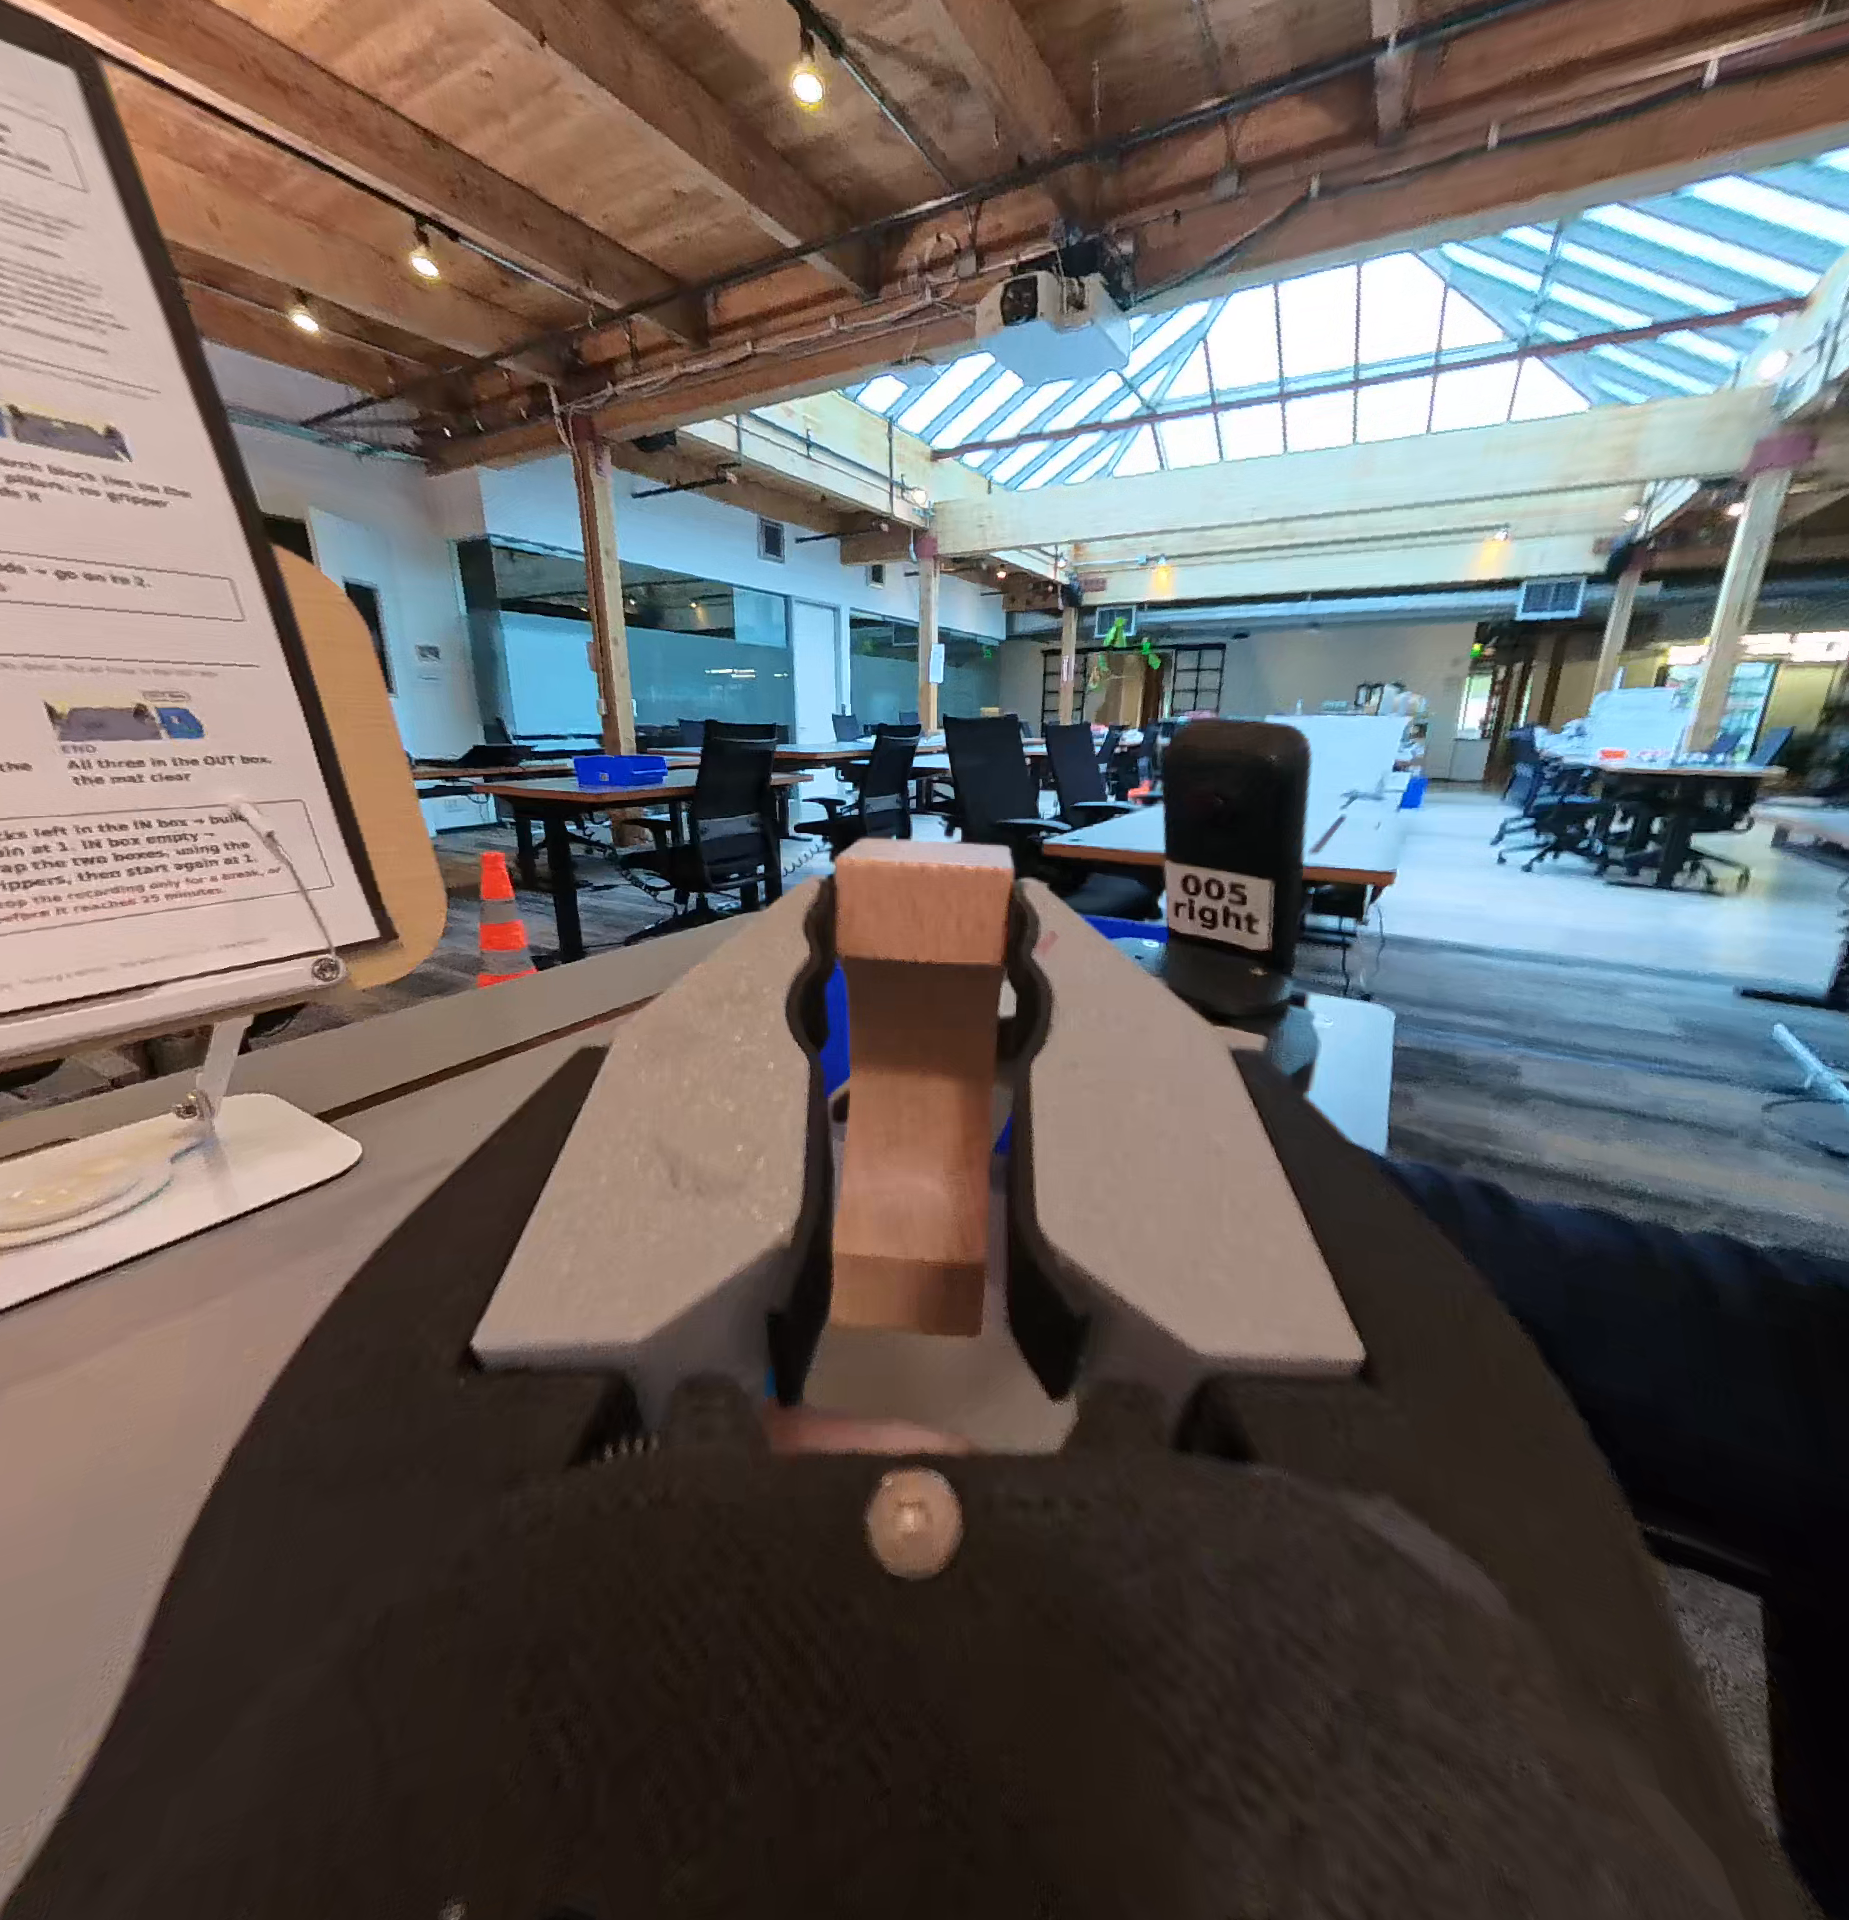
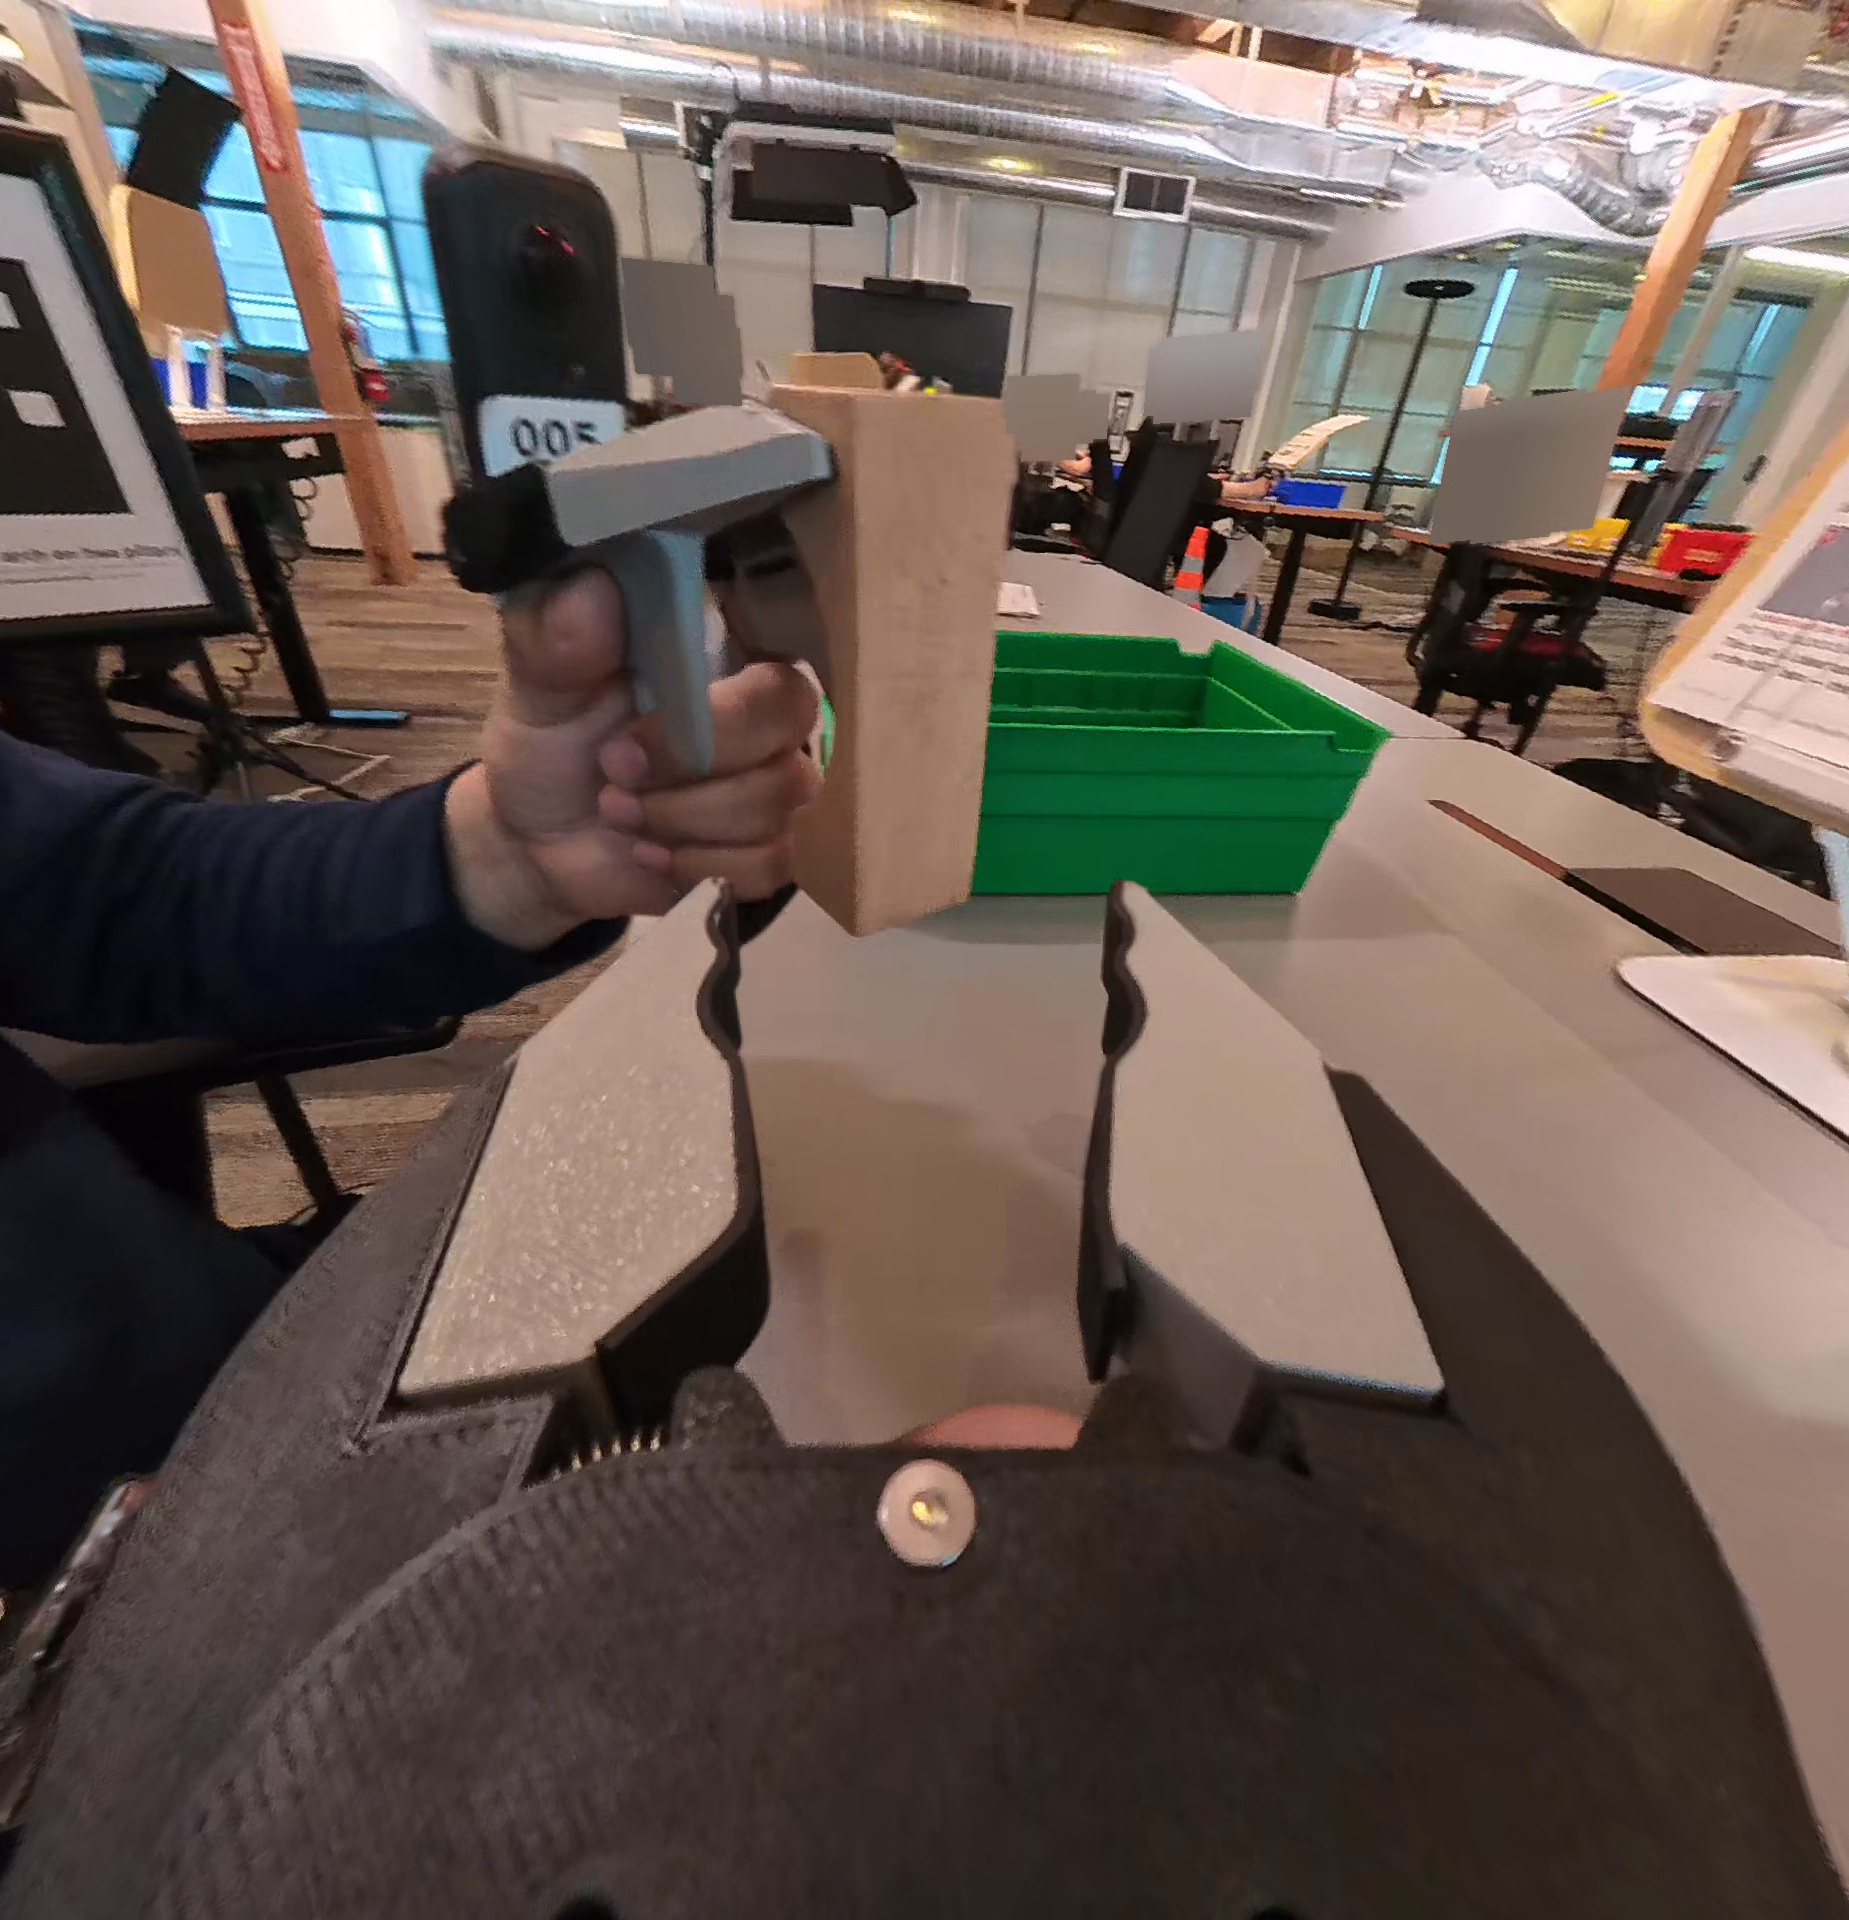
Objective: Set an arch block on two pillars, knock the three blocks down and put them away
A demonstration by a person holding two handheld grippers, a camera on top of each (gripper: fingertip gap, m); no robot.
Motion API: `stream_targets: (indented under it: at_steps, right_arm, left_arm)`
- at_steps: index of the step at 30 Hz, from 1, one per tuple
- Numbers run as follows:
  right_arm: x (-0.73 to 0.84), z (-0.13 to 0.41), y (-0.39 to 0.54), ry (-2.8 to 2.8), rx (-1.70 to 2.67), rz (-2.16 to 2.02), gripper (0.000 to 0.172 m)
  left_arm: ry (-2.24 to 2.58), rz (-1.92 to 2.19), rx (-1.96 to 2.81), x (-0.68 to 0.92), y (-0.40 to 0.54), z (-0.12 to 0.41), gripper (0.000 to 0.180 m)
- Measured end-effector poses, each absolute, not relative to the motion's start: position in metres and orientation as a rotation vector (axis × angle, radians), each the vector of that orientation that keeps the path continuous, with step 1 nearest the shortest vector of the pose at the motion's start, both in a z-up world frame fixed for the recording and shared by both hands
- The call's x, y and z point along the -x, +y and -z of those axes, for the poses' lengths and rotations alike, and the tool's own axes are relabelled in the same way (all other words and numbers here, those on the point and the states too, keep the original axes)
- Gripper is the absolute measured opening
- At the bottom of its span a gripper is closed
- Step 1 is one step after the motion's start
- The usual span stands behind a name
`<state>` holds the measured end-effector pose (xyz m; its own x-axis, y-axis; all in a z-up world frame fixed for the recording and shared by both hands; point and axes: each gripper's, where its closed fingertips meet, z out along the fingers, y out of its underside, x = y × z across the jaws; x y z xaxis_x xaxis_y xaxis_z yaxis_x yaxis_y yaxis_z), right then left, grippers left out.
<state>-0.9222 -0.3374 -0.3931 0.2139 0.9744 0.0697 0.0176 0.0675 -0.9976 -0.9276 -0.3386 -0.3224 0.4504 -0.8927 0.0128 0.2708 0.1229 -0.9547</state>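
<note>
Left wrist view: pale wooden arch block (image 1: 920,1101), one piece, raised clear of the grey surface (image 1: 172,1455). Left gripper (image 1: 920,935) closed on it; both grey fingers (image 1: 712,1091) press the block's flat side faces, the curved underside toward the camera, one square end standing proud of the fingertips.

Right wrist view: same arch block (image 2: 899,665), held upright in the air, in front of the green plastic bin (image 2: 1159,769) and partly covering its near-left corner. A hand (image 2: 608,769) in a dark sleeve grips the left gripper's handle, left of the bin. Right gripper (image 2: 920,966), fingers spread wide with nothing between them, sits below the block's lower end, nearer the camera than the bin.

Other items: white instruction sheet on a stand (image 2: 1793,634), right of the bin. Pillar blocks: none in view.

Handling, judged: solid wood, rigid, likely light to moderate in weight, not fragile. Smooth faces could slip under a light squeeze. Best held across the two flat parallel side faces, near mid-length, as now; avoid the curved cut-out, where flat pads would seat badly. Feet must stay free for seating on the pillars.
</note>
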Motion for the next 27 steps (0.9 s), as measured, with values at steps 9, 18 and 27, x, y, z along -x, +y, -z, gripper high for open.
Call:
stream_targets:
  at_steps: [9, 18, 27]
  right_arm:
    - [0.942, 0.398, -0.345, -1.1, 1.285, -1.004, 0.068]
    - [0.942, 0.389, -0.35, -1.062, 1.263, -1.092, 0.061]
    - [0.951, 0.396, -0.353, -1.088, 1.286, -1.071, 0.06]
  left_arm:
    - [0.708, 0.957, 1.139, 0.921, -0.342, 0.327, 0.031]
    - [0.718, 0.965, 1.157, 0.914, -0.342, 0.334, 0.031]
    - [0.705, 0.951, 1.156, 0.914, -0.34, 0.336, 0.031]
